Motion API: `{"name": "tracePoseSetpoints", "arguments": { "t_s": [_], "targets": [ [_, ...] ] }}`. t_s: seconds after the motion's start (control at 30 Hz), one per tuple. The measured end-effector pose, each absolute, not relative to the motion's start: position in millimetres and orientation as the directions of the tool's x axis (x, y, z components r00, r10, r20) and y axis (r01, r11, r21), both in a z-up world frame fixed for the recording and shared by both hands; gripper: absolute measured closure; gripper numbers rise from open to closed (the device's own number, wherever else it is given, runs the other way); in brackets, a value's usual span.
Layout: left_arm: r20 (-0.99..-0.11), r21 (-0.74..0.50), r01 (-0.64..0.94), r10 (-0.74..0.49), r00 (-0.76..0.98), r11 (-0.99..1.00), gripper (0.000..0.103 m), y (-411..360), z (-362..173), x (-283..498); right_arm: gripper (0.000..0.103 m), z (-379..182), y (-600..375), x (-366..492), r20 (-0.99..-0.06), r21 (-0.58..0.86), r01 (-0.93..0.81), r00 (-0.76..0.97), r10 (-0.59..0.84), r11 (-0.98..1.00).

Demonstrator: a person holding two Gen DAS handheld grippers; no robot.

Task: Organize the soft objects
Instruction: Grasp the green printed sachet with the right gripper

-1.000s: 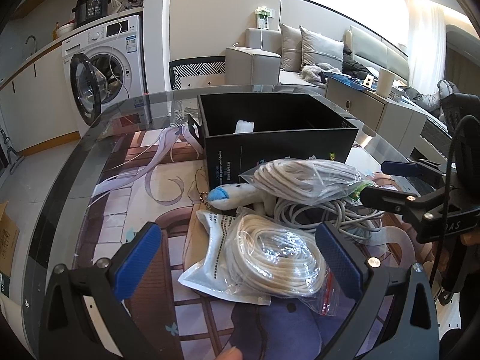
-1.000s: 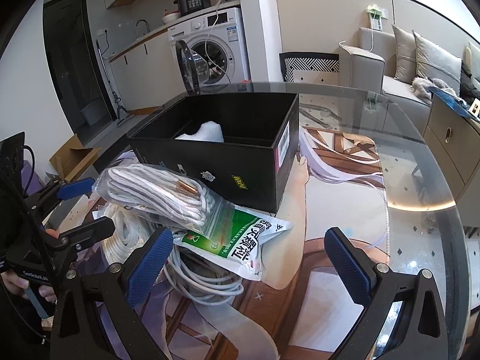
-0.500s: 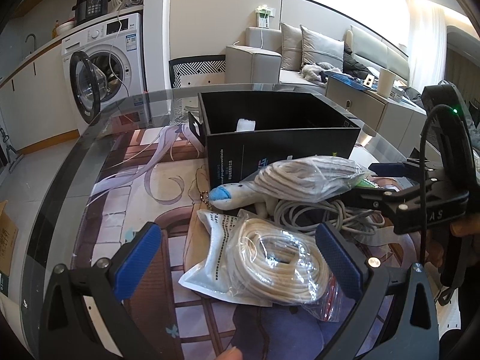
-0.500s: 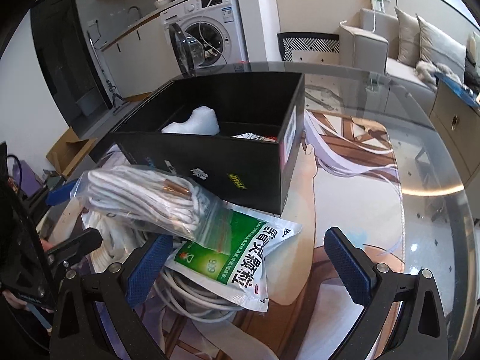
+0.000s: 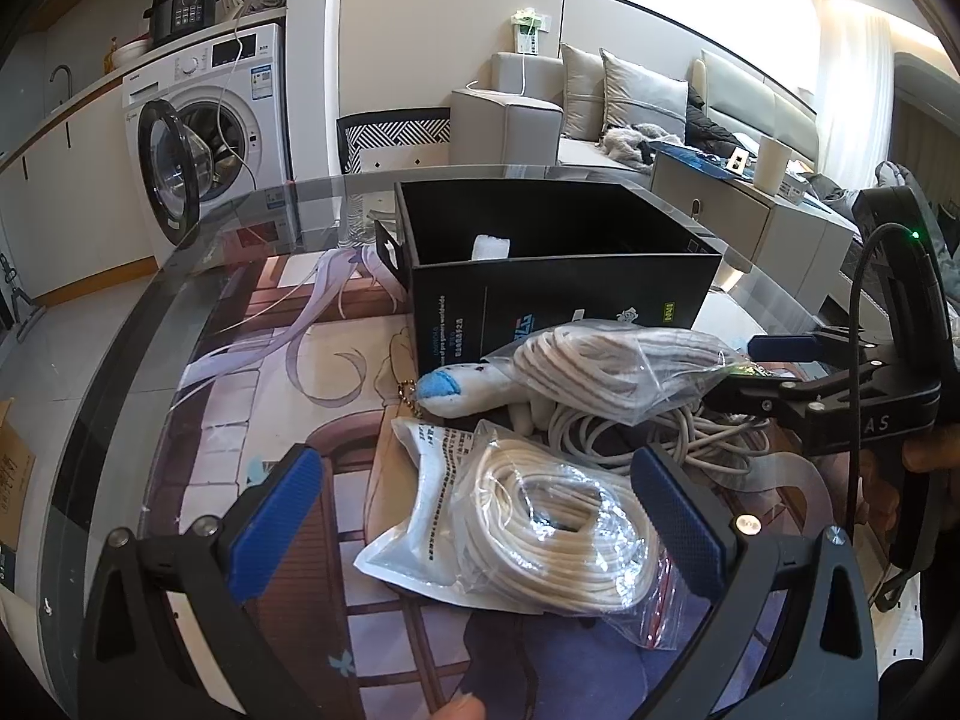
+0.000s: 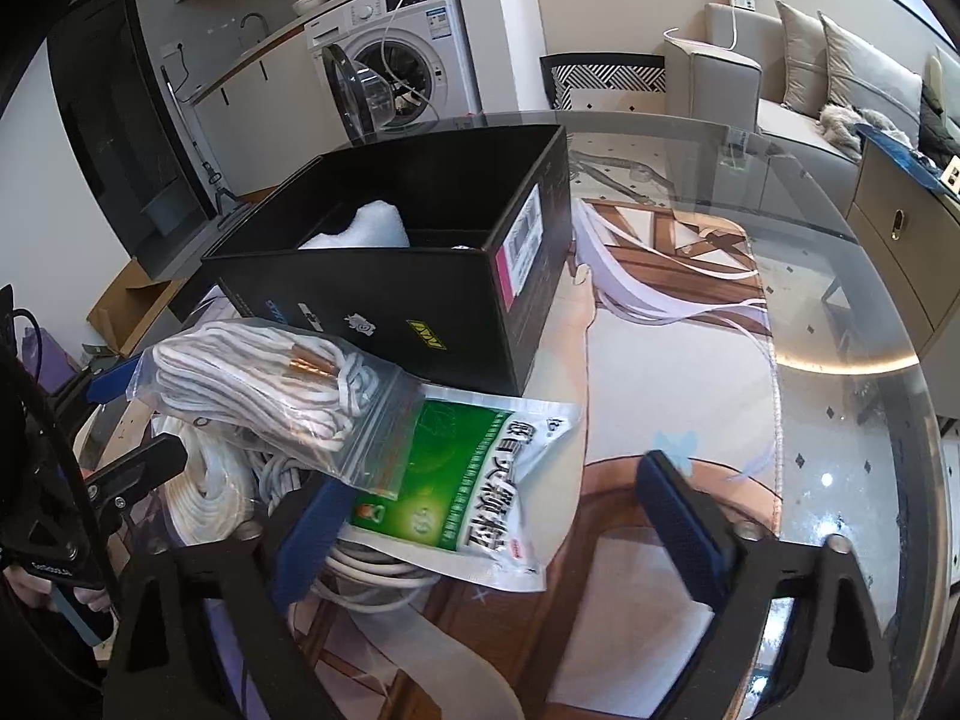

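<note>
— Rope bag (image 6: 258, 384) lies just before the black box (image 6: 420, 300), atop cables; our right gripper (image 6: 498, 516), jaws just narrowing, isn't yet pinching anything.

— We'd pinch its plastic edge squarely. Our left gripper (image 5: 480, 516) gapes idle.

Glass table (image 5: 198, 252) under a printed mat (image 6: 678, 384) (black box (image 5: 558, 300), bagged cords (image 5: 558, 516), plush).

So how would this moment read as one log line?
right gripper: open, closing around green packet | left gripper: open, over bagged rope | black box: behind
</note>
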State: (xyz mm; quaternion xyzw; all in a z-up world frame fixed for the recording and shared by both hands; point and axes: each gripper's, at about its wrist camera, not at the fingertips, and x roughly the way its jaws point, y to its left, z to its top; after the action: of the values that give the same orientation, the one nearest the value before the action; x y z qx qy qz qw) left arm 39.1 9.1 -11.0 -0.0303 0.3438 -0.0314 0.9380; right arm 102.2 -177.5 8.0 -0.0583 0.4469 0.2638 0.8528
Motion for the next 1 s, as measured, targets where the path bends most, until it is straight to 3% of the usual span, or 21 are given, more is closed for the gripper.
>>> {"name": "tracePoseSetpoints", "arguments": {
  "t_s": [0.23,0.37,0.47,1.0],
  "targets": [
    [-0.645,-0.079,0.037,-0.079,0.760,0.996,0.000,9,-11,39,0.024,7,-176,103,-0.792,0.154,-0.515,0.445,0.417,0.843],
    [-0.645,-0.080,0.037,-0.080,0.760,0.996,0.000,9,-11,38,0.042,7,-175,101,-0.790,0.167,-0.534,0.430,0.437,0.829],
    [-0.646,-0.079,0.037,-0.079,0.760,0.996,0.000,8,-11,38,0.046,8,-176,98,-0.784,0.165,-0.542,0.435,0.443,0.824],
    [-0.644,-0.080,0.040,-0.082,0.760,0.996,0.000,8,-9,37,0.052,18,-205,84,-0.730,0.152,-0.513,0.518,0.445,0.845]
  ]
}}
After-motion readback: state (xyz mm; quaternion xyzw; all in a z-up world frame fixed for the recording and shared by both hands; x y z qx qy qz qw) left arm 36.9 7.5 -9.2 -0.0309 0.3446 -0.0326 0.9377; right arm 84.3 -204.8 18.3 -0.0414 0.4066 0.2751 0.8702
